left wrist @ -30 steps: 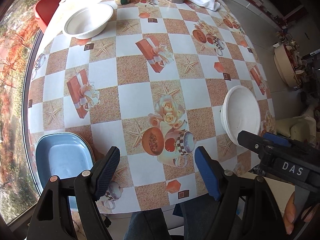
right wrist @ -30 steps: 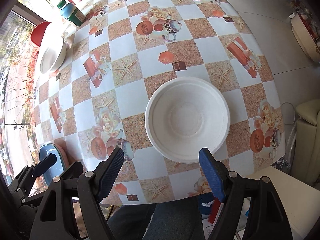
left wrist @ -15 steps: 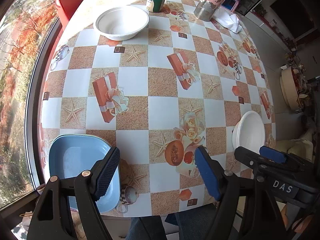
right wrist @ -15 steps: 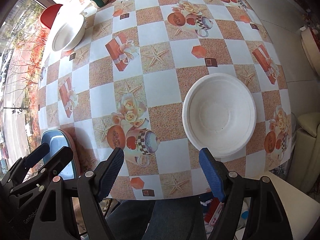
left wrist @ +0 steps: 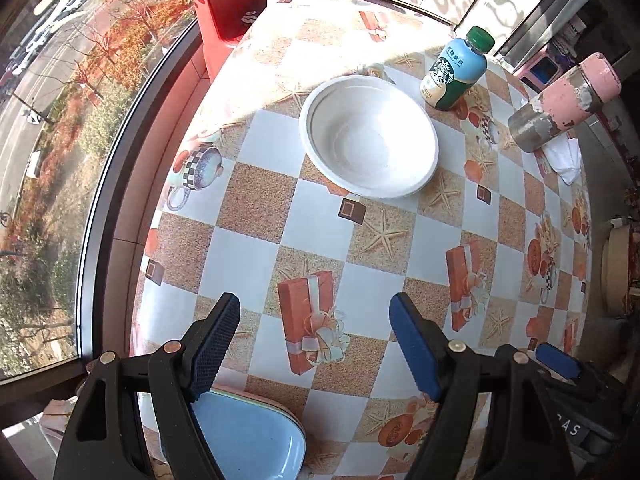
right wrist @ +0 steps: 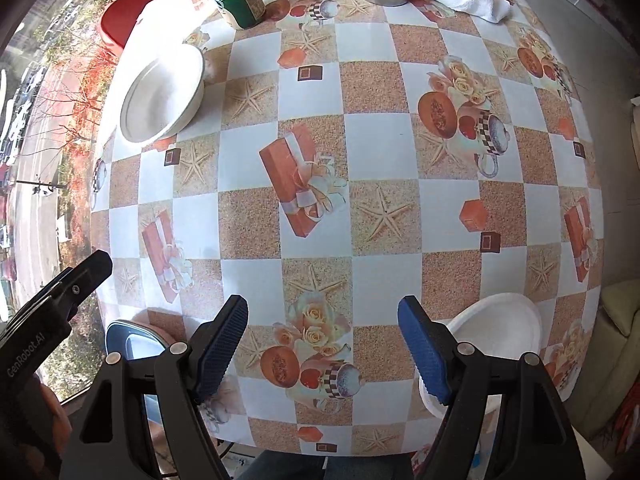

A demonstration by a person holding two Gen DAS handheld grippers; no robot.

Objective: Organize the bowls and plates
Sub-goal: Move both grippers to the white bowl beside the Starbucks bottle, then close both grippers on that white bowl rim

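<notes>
Both our grippers, left gripper (left wrist: 314,344) and right gripper (right wrist: 322,346), gape empty; near white bowl (right wrist: 496,328) (overhanging?) risks tipping if we clip it.

Blue plate (left wrist: 256,436) partly behind left claw (left wrist: 314,346)

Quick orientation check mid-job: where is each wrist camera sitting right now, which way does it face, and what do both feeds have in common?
Left wrist: on the left gripper, looking down its open fingers at the table's window side; far white bowl ahead, blue plate beneath.
Right wrist: on the right gripper, facing down over the table's middle; near white bowl under its right finger, left gripper at left.
Shared: far bowl, blue plate, green-capped bottle, checked tablecloth.
</notes>
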